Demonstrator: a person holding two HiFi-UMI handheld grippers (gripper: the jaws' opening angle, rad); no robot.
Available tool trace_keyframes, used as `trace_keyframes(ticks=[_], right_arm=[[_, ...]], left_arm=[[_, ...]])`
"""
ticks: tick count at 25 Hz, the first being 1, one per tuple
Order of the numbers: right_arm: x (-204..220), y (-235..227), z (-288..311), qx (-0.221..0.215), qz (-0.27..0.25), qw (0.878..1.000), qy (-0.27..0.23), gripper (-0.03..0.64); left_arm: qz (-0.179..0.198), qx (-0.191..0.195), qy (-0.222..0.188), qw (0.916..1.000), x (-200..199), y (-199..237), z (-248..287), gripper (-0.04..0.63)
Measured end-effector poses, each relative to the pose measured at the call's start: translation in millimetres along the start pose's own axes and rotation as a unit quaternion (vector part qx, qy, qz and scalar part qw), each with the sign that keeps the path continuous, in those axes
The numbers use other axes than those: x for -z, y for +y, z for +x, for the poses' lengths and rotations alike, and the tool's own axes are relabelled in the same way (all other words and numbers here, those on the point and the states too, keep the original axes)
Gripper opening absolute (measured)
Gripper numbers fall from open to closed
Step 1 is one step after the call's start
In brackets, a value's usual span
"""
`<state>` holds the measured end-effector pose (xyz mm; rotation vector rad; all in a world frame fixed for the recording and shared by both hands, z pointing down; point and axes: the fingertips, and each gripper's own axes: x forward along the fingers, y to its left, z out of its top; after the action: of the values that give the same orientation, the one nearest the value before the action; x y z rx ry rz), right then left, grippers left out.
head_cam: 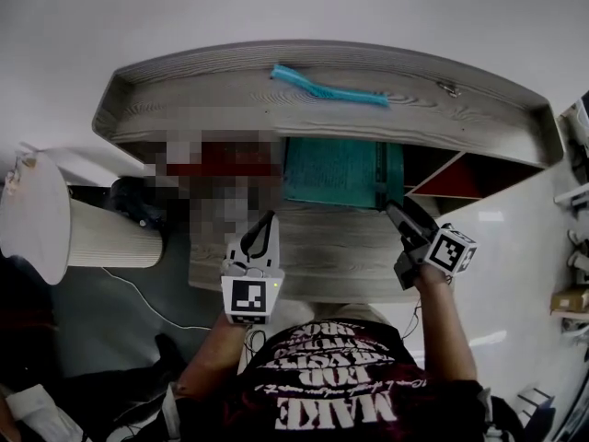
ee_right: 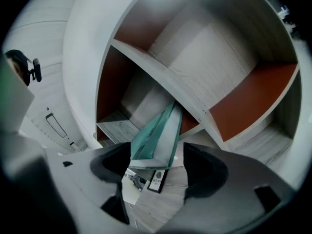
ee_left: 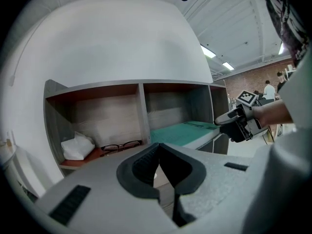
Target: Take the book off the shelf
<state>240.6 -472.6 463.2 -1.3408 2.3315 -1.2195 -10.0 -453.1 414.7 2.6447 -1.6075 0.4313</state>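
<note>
Two tongs differ: right gripper (ee_right: 157, 156) spread about the book (ee_right: 153, 133), left gripper (ee_left: 159, 148) clenched, empty. Only the left gripper view shows glasses (ee_left: 122, 146) in the neighbouring compartment.

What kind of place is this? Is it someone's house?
Probably a big workshop or lab hall, not a house: strip lights on a high ceiling, a brick wall behind, and a shelf unit holding a green book.

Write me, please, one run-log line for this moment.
step: grasp approach | right tongs: open, astride corner of green book | left tongs: shut, empty | green book: flat in shelf
</note>
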Motion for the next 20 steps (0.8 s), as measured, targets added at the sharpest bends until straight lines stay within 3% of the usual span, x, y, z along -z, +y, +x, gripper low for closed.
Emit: trace_keyframes(ticks=[6, 9, 11, 20], right_arm=[[-2.0, -0.9, 24.6, -0.039, 0.066, 0.997, 0.004, 0.328], [1.3, -8.7, 25.2, -0.055, 0.131, 0.990, 0.001, 0.243], [5.1, -10.3, 22.6, -0.062, 0.167, 0.984, -0.004, 0.232], [28.4, -5.4, -16.0, -0.074, 0.226, 0.970, -0.056, 0.204]], left_arm=[[0.001, -0.005, 0.009, 0.9999, 3.4, 5.7, 0.5, 0.008], [0.002, -0.006, 0.005, 1.0000, 0.8, 6.8, -3.0, 0.008], [0.004, -0.007, 0.002, 1.0000, -0.9, 7.2, -7.4, 0.008], [0.031, -0.004, 0.006, 0.9995, 2.6, 6.2, -44.0, 0.008]])
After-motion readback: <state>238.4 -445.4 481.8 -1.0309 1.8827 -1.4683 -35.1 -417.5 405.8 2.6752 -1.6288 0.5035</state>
